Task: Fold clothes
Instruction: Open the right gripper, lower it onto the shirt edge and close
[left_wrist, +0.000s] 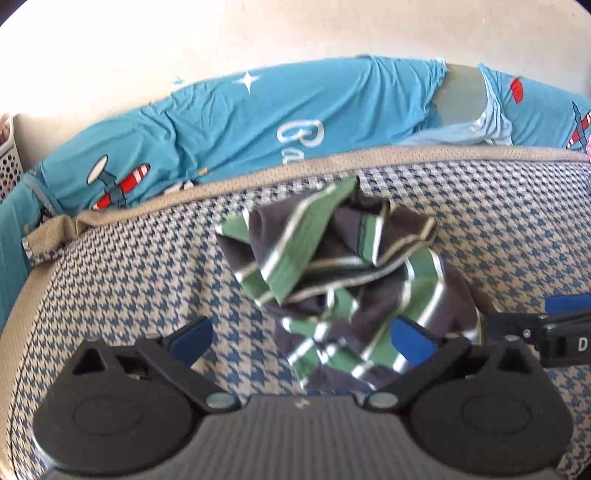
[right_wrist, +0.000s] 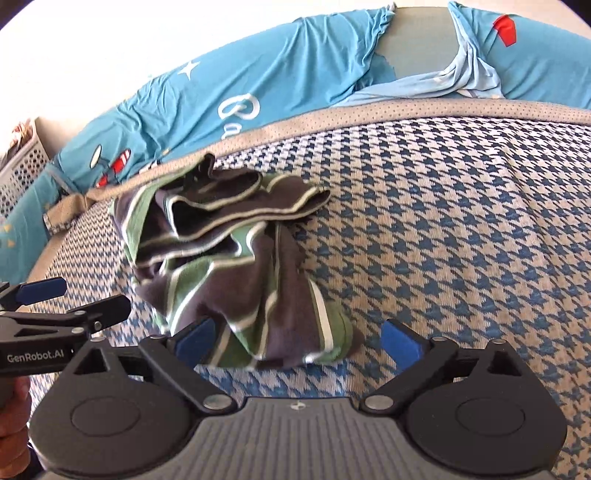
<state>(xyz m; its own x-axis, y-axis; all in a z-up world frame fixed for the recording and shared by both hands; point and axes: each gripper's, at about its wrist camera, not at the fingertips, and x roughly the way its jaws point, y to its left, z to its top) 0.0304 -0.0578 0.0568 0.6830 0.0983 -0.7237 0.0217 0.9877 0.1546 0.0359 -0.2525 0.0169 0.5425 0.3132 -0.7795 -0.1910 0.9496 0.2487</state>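
Right now a crumpled green, dark grey and white striped garment (left_wrist: 343, 273) lies bunched in a heap on the blue-and-cream houndstooth mattress cover (left_wrist: 140, 266), near its far edge. Behind it a turquoise sheet printed with red-striped aeroplanes (left_wrist: 258, 122) is draped along the pale wall. The left gripper (left_wrist: 301, 339) stands wide apart, holding nothing, low over the near end of the heap. The right gripper (right_wrist: 299, 341) is likewise spread wide and empty, its left pad (right_wrist: 194, 341) just at the garment's near fold. A white perforated basket (right_wrist: 18, 170) sits at far left.
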